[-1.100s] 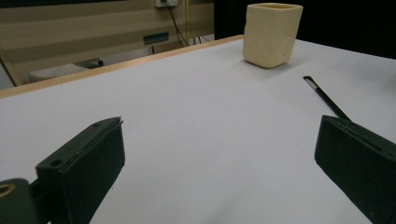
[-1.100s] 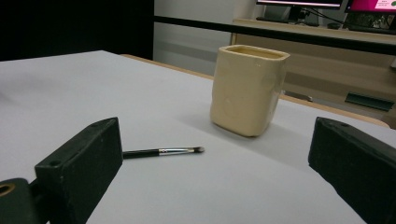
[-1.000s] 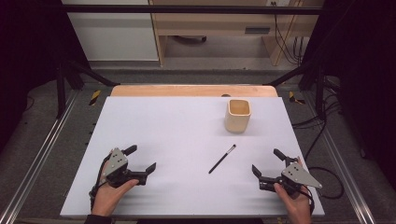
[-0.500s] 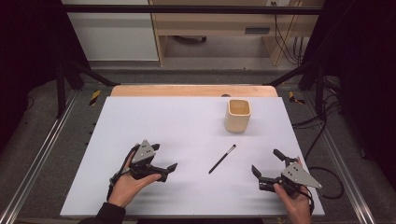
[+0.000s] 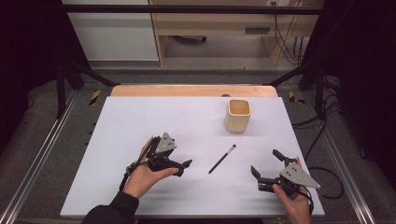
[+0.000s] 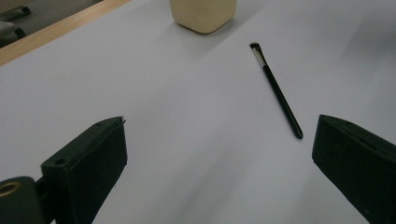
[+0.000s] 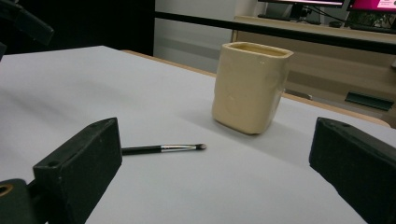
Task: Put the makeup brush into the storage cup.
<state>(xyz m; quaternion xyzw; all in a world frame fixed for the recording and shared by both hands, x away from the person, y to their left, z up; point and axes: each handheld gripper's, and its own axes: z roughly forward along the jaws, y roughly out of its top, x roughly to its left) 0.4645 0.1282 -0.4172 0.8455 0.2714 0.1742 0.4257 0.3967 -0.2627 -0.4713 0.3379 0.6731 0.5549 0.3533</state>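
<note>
A thin black make-up brush [image 5: 222, 158] lies on the white table top [image 5: 140, 121], bristle end pointing toward a cream square cup [image 5: 238, 115] that stands upright farther back. My left gripper [image 5: 183, 168] is open, empty, just left of the brush's handle end. In the left gripper view the brush [image 6: 278, 91] lies ahead between the spread jaws, nearer the right one, with the cup [image 6: 203, 14] beyond. My right gripper [image 5: 265, 162] is open and empty, to the right of the brush. The right gripper view has the brush [image 7: 163, 149] low at left and the cup [image 7: 250, 88] ahead.
A wooden strip [image 5: 194, 90] edges the table's far side. Metal frame rails [image 5: 42, 154] run along both sides, and cables [image 5: 322, 172] lie on the floor at right. Wooden furniture [image 5: 215, 28] stands beyond the table.
My left gripper has travelled right and forward from the table's front left corner area toward the brush's handle end. The right gripper, brush and cup have stayed put.
</note>
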